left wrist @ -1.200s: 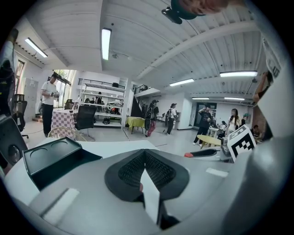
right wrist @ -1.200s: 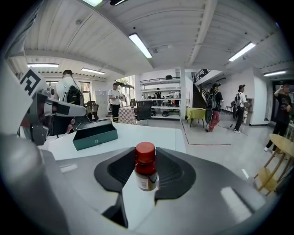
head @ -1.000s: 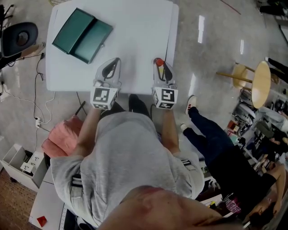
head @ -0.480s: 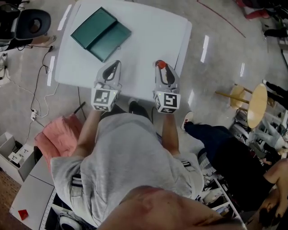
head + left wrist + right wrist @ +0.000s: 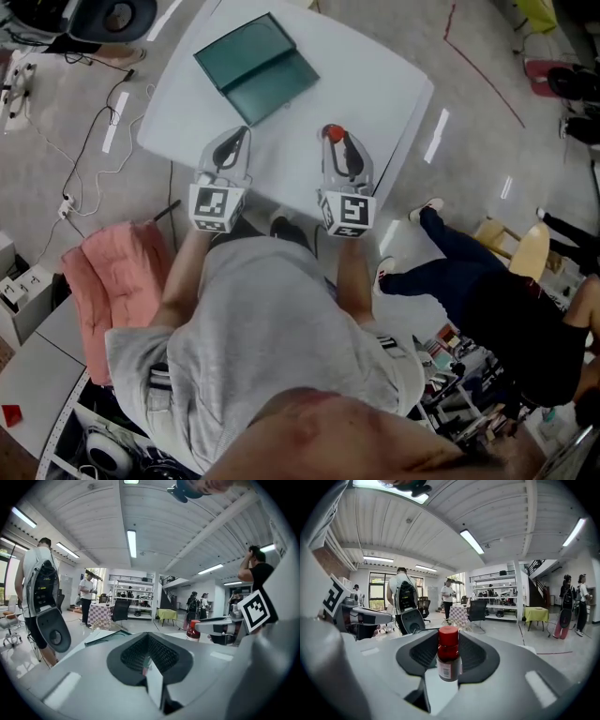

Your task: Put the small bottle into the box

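Observation:
An open dark green box [image 5: 255,66] lies on the far left part of the white table [image 5: 375,84]. My right gripper [image 5: 334,141] hovers over the table's near edge, shut on a small bottle [image 5: 333,133] with a red cap. In the right gripper view the bottle [image 5: 448,654] stands upright between the jaws, its label facing the camera. My left gripper [image 5: 234,142] hangs level with it to the left, jaws shut with nothing in them. The box edge [image 5: 105,637] shows low ahead in the left gripper view. The box sits beyond and left of both grippers.
A pink cloth [image 5: 103,281] lies on a surface at the left, with cables [image 5: 94,141] on the floor beside the table. A person in dark clothes [image 5: 487,300] stands at the right near a wooden stool [image 5: 520,248]. A black chair [image 5: 103,14] is beyond the table's far left corner.
The head view has swung, so the table and box now sit further right and turned. Both grippers keep their places in front of the body, the bottle still held.

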### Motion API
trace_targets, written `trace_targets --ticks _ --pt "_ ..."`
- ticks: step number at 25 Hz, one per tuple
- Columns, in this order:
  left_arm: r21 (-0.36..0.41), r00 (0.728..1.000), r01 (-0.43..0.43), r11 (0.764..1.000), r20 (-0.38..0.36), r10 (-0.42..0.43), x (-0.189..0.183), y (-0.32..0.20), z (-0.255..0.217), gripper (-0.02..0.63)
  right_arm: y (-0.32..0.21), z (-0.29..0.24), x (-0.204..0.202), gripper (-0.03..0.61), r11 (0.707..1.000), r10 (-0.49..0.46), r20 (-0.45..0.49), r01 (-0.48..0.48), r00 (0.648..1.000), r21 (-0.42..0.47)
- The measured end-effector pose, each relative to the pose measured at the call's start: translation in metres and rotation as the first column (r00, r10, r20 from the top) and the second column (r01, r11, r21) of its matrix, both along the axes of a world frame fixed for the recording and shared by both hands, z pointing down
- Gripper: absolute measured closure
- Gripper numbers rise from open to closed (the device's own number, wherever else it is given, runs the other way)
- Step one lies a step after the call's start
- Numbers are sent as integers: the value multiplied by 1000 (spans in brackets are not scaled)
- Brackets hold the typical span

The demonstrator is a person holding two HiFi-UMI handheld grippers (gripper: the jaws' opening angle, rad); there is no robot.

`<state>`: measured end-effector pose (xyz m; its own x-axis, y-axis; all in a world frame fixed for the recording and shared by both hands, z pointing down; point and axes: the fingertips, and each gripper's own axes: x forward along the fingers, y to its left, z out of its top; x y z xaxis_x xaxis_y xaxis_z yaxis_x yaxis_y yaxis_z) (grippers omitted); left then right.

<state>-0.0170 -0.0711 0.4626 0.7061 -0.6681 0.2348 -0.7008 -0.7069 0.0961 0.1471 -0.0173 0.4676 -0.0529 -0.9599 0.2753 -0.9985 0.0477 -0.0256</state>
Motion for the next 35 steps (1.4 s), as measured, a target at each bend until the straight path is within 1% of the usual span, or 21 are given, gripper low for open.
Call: trace_targets --ticks 5,11,16,23,29,35 --pt "-1 997 71 997 -8 -71 -30 -18 -7 603 -33 -6 -34 445 996 -92 0 92 996 2" --pt "-21 989 145 989 0 -145 -73 -31 4 603 -59 2 -75 445 985 -170 3 170 985 -14" --pt "-30 980 197 980 -4 -198 -100 -45 8 603 -82 10 -104 443 972 -235 -9 235 972 -27" --pt "-35 970 244 969 -4 -244 -121 -67 23 603 -115 27 -129 445 953 -299 -15 299 954 -45" --pt "-60 957 290 955 8 -291 -136 -83 34 603 -136 42 -146 445 940 -335 -2 334 942 -65" --pt "-75 953 304 950 14 -304 -142 -99 44 603 -157 58 -158 445 930 -358 11 358 934 -90"
